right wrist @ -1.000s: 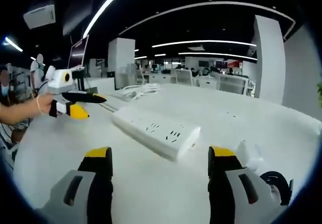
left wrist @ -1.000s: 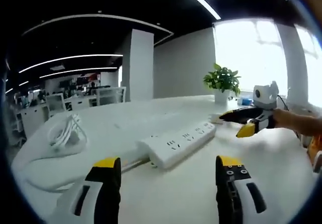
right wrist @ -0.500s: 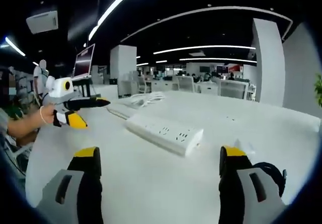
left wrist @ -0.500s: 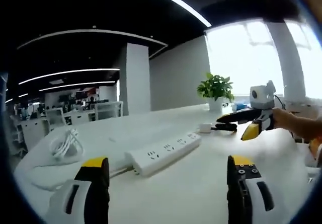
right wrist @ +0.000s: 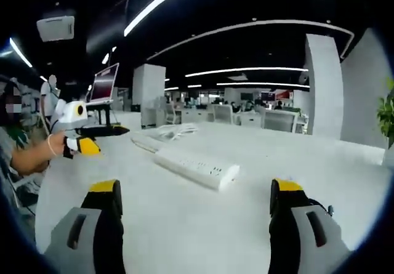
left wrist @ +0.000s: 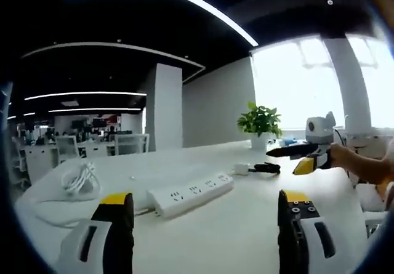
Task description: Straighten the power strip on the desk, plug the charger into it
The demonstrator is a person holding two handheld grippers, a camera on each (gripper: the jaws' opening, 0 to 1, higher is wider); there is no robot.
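The white power strip (left wrist: 191,194) lies at a slant on the white desk (left wrist: 234,231), and its cord runs left to a coiled white cable (left wrist: 77,177). A small white charger (left wrist: 241,169) with a black lead (left wrist: 266,167) sits past the strip's far end. My left gripper (left wrist: 205,199) stands open above the desk, short of the strip, with nothing between its jaws. My right gripper (left wrist: 285,160) hovers open at the right, held by a hand. In the right gripper view the power strip (right wrist: 196,167) lies ahead of my open right gripper (right wrist: 196,188), and my left gripper (right wrist: 108,137) hovers at the far left.
A potted plant (left wrist: 260,123) stands at the desk's far edge near bright windows. A raised screen (right wrist: 104,83) stands behind the left gripper. A person's hand and forearm (right wrist: 37,152) show at the left. Office desks and chairs fill the background.
Both grippers have drawn back from the power strip, which now looks smaller and farther off in both views. Their jaws stay open. The strip and charger lie where they were.
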